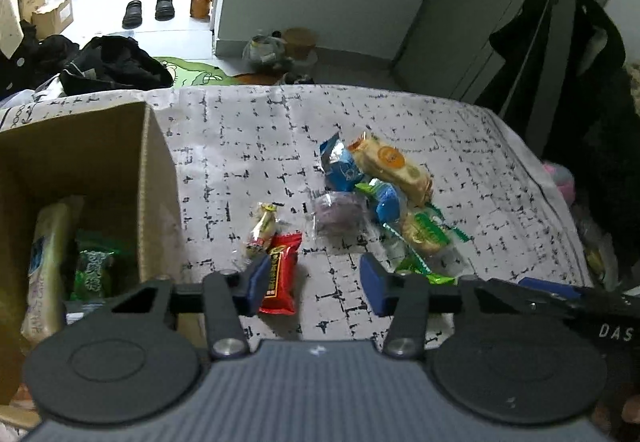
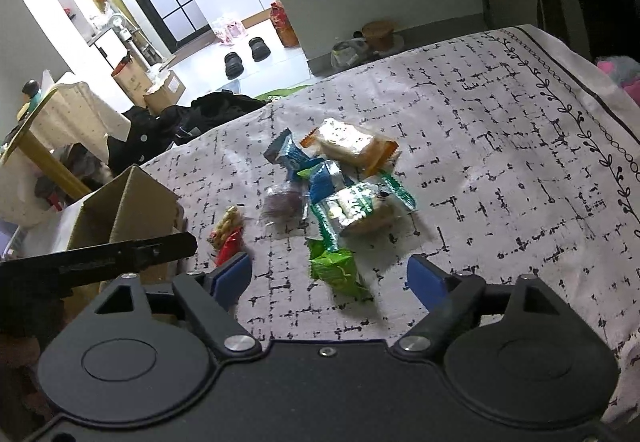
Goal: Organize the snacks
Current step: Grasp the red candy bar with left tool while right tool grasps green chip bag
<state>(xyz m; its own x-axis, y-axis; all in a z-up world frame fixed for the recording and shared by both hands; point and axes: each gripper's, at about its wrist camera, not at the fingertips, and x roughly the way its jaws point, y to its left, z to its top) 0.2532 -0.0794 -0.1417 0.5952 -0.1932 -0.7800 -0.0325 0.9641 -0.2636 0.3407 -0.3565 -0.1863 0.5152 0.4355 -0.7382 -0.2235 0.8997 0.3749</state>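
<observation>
Left wrist view, red packet (image 1: 280,274): lies on the patterned cloth (image 1: 248,145) just beside the cardboard box (image 1: 152,177), on the box's right, long axis running away from the camera and a little tilted.
Left wrist view, left gripper (image 1: 316,284): fingers partly spread, nothing pinched. The finger nearer the box overlaps the packet's near edge; the far finger (image 1: 374,284) stands well clear of it. I cannot tell if the near one touches.
Left wrist view, offset: the packet sits toward the box side of the gap, not centred, so my read is the hand wants a nudge toward the box before closing.
Left wrist view, peanut bag (image 1: 262,228): just past the red packet's far end, overlapping or touching it, equally close to the box.
Left wrist view, box contents: a pale long pack (image 1: 46,266) and a green pack (image 1: 94,268) already inside.
Right wrist view, green packet (image 2: 336,270): lies well to the right of the box (image 2: 128,209), nearest piece of the snack pile (image 2: 340,177), long axis slanting away from the camera.
Right wrist view, right gripper (image 2: 330,280): fingers wide apart, empty, straddling the green packet's near end without pressing it.
Right wrist view, nearer hand: right for the green packet, left for the red one, which shows here by the left-hand finger (image 2: 232,276).
</observation>
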